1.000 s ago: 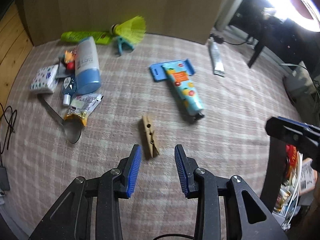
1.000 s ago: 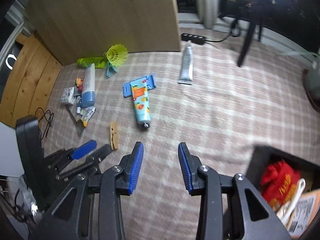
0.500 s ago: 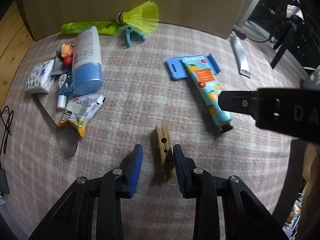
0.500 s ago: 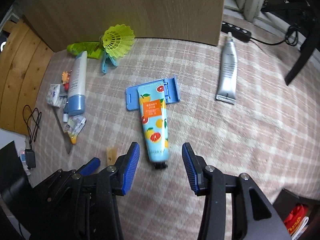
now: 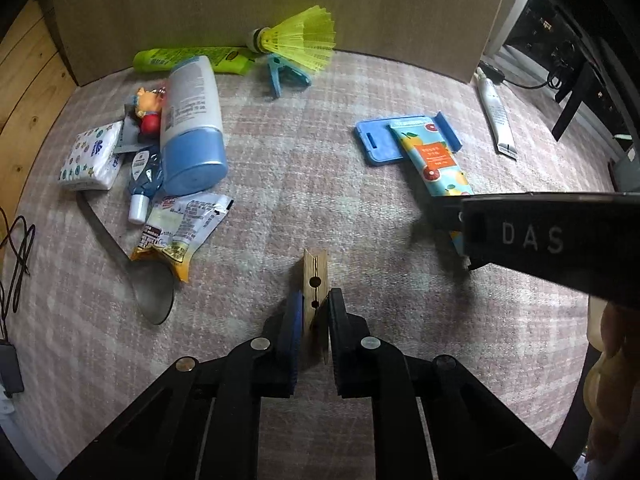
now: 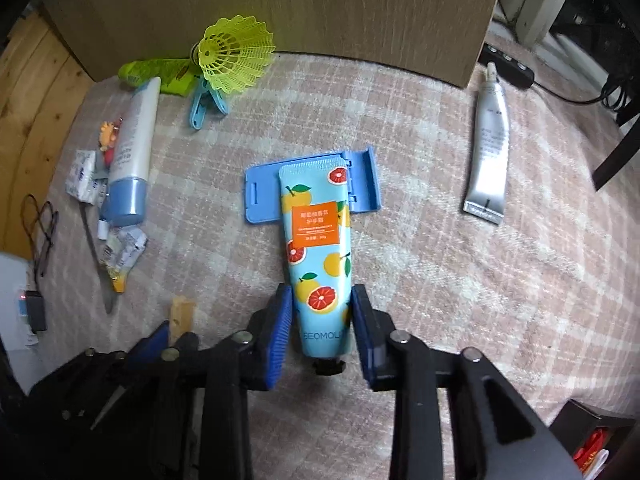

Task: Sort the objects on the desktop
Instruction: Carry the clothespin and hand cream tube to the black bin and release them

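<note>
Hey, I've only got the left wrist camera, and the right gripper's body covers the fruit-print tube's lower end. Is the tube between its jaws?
Observer: Yes, the right wrist view shows the fruit-print tube between the jaws of the right gripper, which are closing; no firm squeeze shows yet.
Operator: Which end is it taking?
Observer: The cap end; its black cap points toward the camera.
Operator: Anything nearby on its right?
Observer: A dark box holding something red, at that view's lower right corner.
</note>
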Tool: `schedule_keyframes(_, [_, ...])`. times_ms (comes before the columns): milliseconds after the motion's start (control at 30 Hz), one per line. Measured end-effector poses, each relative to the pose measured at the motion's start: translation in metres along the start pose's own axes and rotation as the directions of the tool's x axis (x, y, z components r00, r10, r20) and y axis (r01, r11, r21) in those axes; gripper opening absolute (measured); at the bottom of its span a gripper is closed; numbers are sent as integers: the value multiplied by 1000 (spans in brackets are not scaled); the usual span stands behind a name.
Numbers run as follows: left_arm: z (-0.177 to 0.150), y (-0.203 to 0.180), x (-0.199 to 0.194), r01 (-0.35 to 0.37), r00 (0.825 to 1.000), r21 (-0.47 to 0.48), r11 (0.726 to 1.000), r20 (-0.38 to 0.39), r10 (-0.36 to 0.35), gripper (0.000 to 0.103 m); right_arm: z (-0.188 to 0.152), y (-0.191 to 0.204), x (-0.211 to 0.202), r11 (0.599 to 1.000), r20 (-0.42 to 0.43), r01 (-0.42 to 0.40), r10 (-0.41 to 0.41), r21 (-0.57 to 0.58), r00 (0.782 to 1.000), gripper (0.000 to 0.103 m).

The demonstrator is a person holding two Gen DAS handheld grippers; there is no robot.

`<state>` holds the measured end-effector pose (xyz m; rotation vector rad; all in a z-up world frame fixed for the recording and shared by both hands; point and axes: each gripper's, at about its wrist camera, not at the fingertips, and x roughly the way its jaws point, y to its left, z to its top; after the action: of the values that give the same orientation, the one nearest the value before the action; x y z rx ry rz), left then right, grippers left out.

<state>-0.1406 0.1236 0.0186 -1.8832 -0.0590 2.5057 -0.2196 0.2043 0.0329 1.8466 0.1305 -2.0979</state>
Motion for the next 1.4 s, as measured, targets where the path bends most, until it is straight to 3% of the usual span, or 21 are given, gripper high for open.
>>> schedule_keyframes(233, [-4, 4, -7, 35, 999, -9, 999, 0, -35, 12, -18, -11, -10, 998, -5, -53, 53, 47, 999, 28])
schedule_keyframes(467, [0, -5, -26, 80, 997, 8, 997, 17, -80, 11, -52, -31, -45, 993, 34, -91, 89, 78, 995, 28])
schedule_keyframes(633, [-2, -20, -45, 118, 992, 61, 991, 34, -120, 11, -84, -56, -80, 989, 81, -105, 97, 108, 992, 28])
schedule_keyframes(667, [-5, -6, -52, 125, 991, 71, 990, 36, -128, 11, -85, -58, -87, 987, 91, -108, 98, 115, 991, 28])
schedule_keyframes(867, [-22, -51, -85, 181, 979, 188, 965, 56, -195, 11, -130, -98, -128, 980, 156, -90, 63, 176, 986, 28])
schedule_keyframes(1100, [-47, -137, -113, 277, 953, 378, 883, 5, -301, 11, -205, -172, -164, 945, 185, -31, -31, 325, 982, 28])
schedule_keyframes(1400, [-96, -233, -135, 344, 928, 571, 746, -84, -364, 11, -282, -231, -184, 880, 178, 4, -100, 475, 979, 28])
